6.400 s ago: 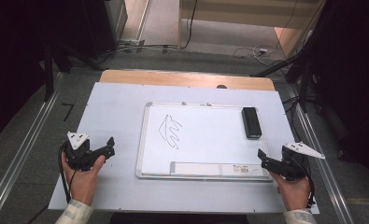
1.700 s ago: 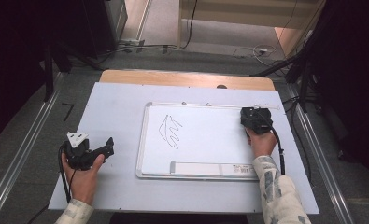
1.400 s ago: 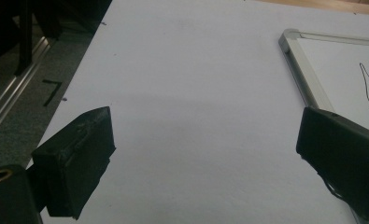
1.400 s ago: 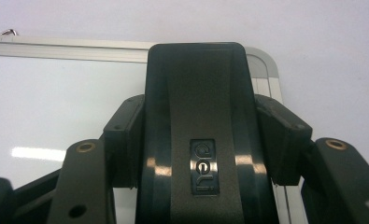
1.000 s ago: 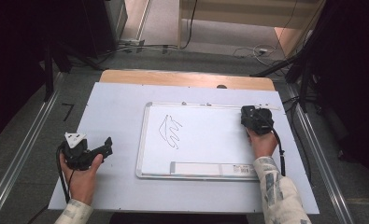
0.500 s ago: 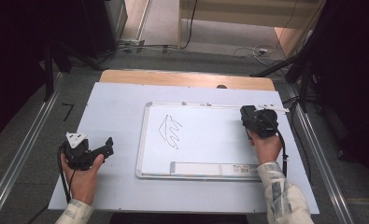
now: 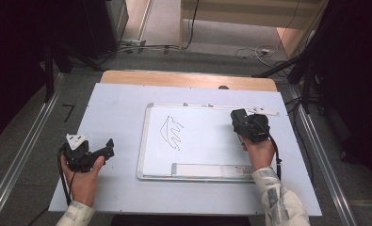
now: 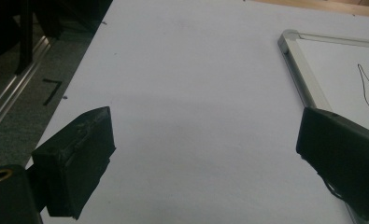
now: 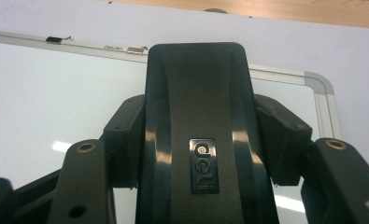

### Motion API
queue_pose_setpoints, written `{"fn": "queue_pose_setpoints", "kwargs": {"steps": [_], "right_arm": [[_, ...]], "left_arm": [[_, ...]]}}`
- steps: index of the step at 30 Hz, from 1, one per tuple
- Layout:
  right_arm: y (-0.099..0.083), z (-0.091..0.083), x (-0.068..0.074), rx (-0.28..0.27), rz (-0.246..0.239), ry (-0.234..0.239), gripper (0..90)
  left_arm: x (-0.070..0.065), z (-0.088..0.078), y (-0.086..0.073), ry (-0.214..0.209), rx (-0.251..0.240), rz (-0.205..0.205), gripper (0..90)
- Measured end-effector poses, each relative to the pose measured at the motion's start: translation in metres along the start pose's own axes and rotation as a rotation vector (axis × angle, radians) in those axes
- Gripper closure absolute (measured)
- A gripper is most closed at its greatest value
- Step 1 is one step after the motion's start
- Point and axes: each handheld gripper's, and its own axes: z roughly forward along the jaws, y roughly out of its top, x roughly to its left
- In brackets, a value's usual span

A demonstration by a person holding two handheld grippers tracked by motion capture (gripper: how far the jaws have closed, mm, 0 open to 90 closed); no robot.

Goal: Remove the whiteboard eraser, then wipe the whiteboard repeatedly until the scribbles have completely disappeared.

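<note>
A white whiteboard (image 7: 198,157) with a silver frame lies on the table, and a black line drawing (image 7: 172,133) sits on its left half. My right gripper (image 7: 238,120) is over the board's upper right part, shut on a black whiteboard eraser (image 7: 238,116). In the right gripper view the eraser (image 9: 196,116) stands between both black jaws, which press its sides, with the board's top frame (image 9: 98,46) beyond. My left gripper (image 7: 106,149) rests on the table left of the board, open, with nothing between its fingers (image 8: 79,154).
The pale table top (image 7: 117,108) reaches around the board, with a wooden strip (image 7: 188,79) along its far edge. Metal rails (image 7: 28,150) run on the floor at both sides. Cables lie on the floor behind the table.
The right gripper went from the front right corner to the eraser at the board's right side and closed on it. It has since carried it a little left and upward. The left hand stayed still.
</note>
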Motion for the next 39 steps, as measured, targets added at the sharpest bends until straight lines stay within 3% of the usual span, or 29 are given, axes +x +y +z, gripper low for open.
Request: {"fn": "queue_pose_setpoints", "kwargs": {"steps": [14, 39], "right_arm": [[0.002, 0.001, 0.017, 0.007, -0.011, 0.040, 37.9], [-0.003, 0.021, 0.099, 0.032, -0.095, 0.158, 37.9]], "left_arm": [[0.001, 0.000, -0.001, 0.001, 0.002, -0.009, 4.7], [0.002, -0.004, -0.001, -0.016, -0.007, -0.003, 4.8]]}}
